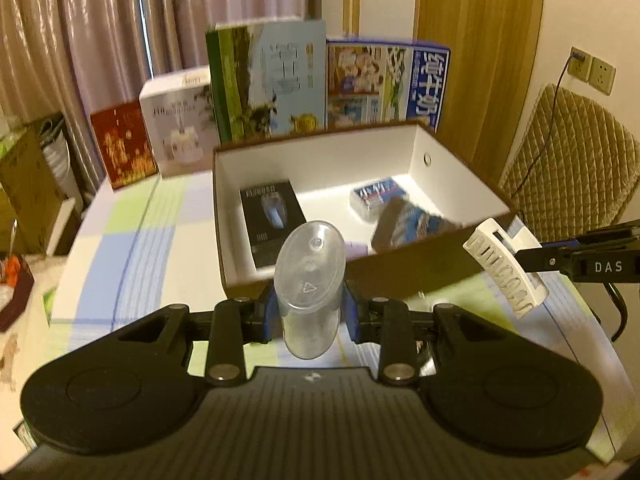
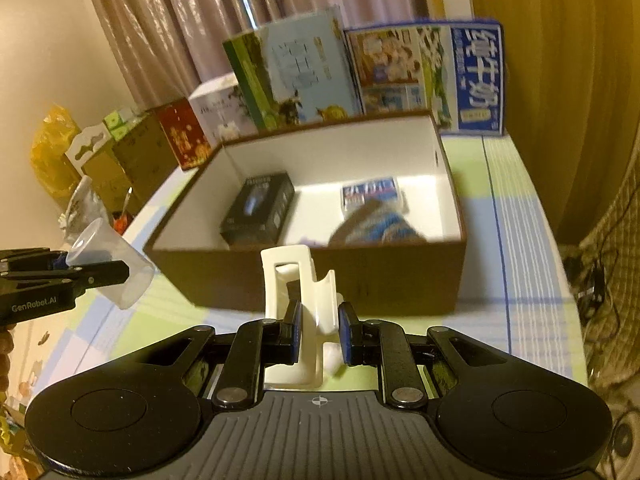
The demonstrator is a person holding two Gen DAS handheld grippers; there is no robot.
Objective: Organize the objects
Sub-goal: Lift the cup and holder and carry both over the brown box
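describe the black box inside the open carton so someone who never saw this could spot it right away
Find the big open carton, brown outside and white inside, on the checked tablecloth. On its floor, toward the left, lies the black box with a pale blue picture on its lid. It is the only dark, sharp-edged item there; the blue packs lie to its right.

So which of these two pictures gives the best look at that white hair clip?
The left wrist view: the white hair clip shows side-on with its teeth visible, held by the right gripper. The right wrist view shows it end-on, partly hidden between the fingers.
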